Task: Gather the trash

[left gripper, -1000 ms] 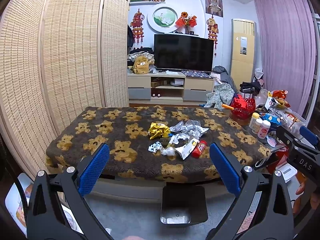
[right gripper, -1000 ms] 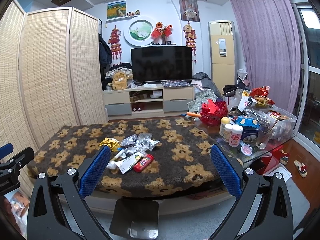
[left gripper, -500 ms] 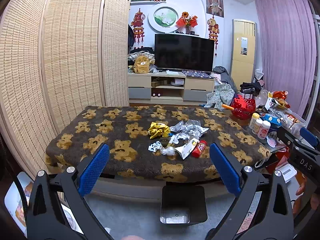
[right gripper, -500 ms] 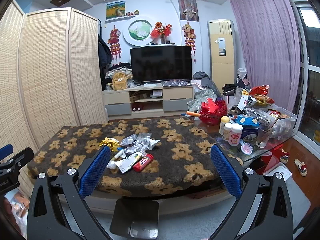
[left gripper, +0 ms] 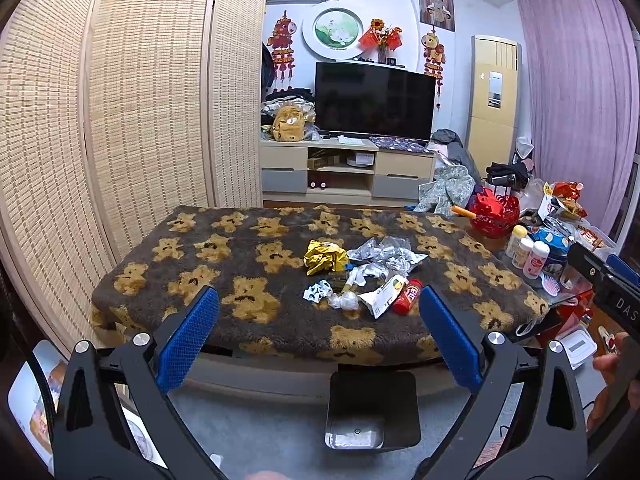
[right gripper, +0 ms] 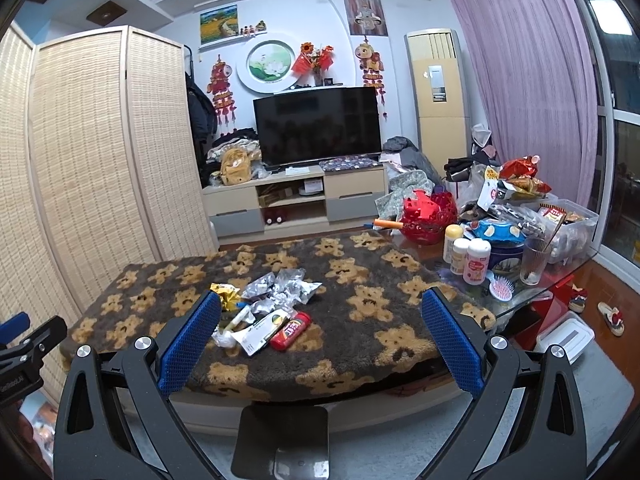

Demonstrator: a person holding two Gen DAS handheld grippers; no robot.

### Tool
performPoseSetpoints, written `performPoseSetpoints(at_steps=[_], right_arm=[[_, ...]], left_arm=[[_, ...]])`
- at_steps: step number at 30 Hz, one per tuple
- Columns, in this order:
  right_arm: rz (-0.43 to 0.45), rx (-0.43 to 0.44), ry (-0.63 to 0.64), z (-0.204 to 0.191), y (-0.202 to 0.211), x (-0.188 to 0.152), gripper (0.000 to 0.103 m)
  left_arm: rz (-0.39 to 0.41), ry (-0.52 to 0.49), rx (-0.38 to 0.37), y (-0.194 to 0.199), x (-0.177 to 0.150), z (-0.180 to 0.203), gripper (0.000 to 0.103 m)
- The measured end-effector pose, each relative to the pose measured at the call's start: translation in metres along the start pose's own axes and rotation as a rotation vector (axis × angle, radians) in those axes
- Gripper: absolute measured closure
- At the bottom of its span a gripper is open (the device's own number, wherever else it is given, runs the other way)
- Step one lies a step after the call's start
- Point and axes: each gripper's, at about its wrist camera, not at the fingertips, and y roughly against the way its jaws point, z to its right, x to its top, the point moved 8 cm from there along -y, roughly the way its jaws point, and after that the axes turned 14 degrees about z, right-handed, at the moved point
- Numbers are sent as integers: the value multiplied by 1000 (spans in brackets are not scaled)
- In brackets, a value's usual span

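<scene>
Here, both grippers w/ jaws spread wide, nothing between them: left gripper [left gripper: 319, 332] and right gripper [right gripper: 321, 334] each show two blue, fine-meshed rubbery pads on black plastic arms w/ round silver bolts, at lower left and lower right of their frames. Between the pads, mid-frame, the trash pile [left gripper: 362, 276] lies on a fuzzy dark-grey blanket [left gripper: 224, 264] w/ tan teddy-bear print draped over a low table. In the pile: a crumpled yellow foil wrapper [left gripper: 324, 258] at its left, crinkled silver foil wrappers [left gripper: 386, 254] at its upper right, a small red packet [left gripper: 408, 292] at lower right, touching a flat white pouch [left gripper: 382, 298], plus a balled-up clear plastic bit [left gripper: 344, 302] and a black-and-white scrap [left gripper: 317, 292] at lower left. Grippers are well apart from the pile, none of it gripped. Bottom centre, below the table edge, a dark, squarish, glossy bin [left gripper: 372, 410] stands on grey floor; same bin [right gripper: 282, 442] in right wrist view. Right of frame: glass tabletop w/ white plastic bottles [right gripper: 468, 256], a clear glass [right gripper: 534, 260], a pink hairbrush [right gripper: 500, 284], a red wire basket [right gripper: 430, 216]. Left side: woven straw-coloured folding screen [left gripper: 120, 120]. Centre back: black flat TV [left gripper: 374, 106] on a pale wood cabinet; pink curtain [right gripper: 528, 80] upper right.
</scene>
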Motion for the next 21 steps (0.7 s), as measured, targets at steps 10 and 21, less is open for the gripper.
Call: performPoseSetpoints(at_steps=[10, 21], right_arm=[[-113, -33, 56, 0, -72, -23, 3], [-285, -12, 26, -2, -153, -77, 3]], left_arm=[[-71, -41, -23, -74, -16, -8, 8], [-212, -109, -69, -163, -58, 3, 8]])
